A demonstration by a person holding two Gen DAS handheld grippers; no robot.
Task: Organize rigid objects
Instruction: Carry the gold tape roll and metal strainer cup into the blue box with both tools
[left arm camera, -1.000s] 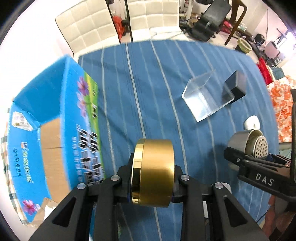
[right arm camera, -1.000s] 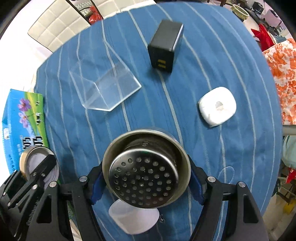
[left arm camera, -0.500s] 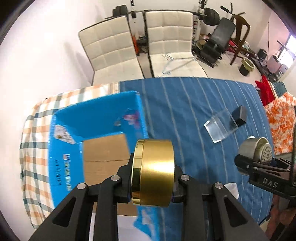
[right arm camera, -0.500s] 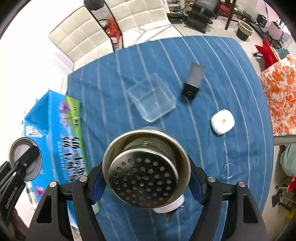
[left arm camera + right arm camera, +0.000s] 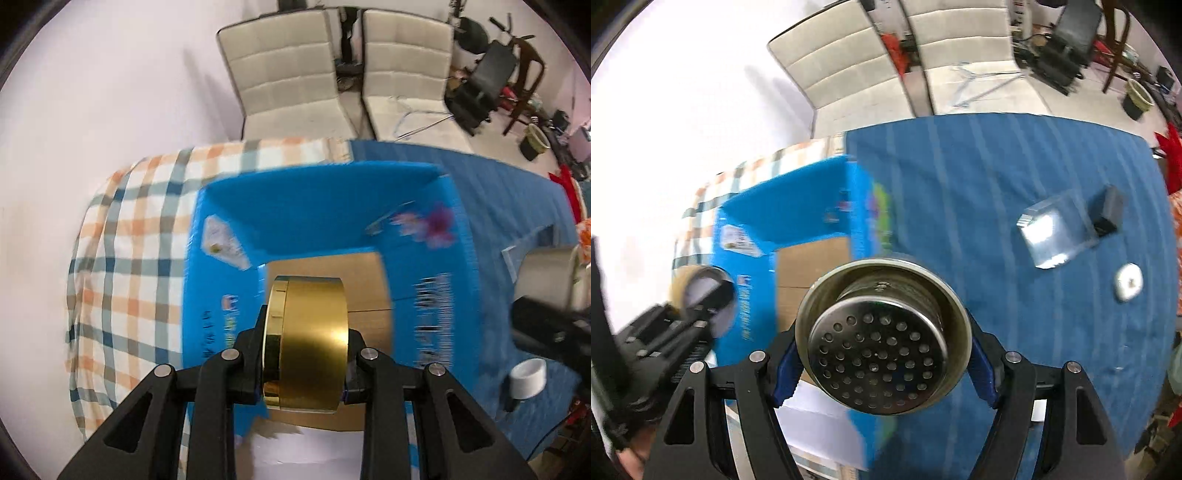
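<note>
Now gold tin (image 5: 306,343) gripped, over blue box (image 5: 317,206)

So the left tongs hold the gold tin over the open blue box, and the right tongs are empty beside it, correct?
Not quite. The right tongs are not empty: the right wrist view shows them shut on a perforated steel strainer cup. The rest holds: the left tongs grip the gold tin above the open blue box.

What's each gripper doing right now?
Left gripper: shut on the gold tin.
Right gripper: shut on the steel strainer cup.
</note>
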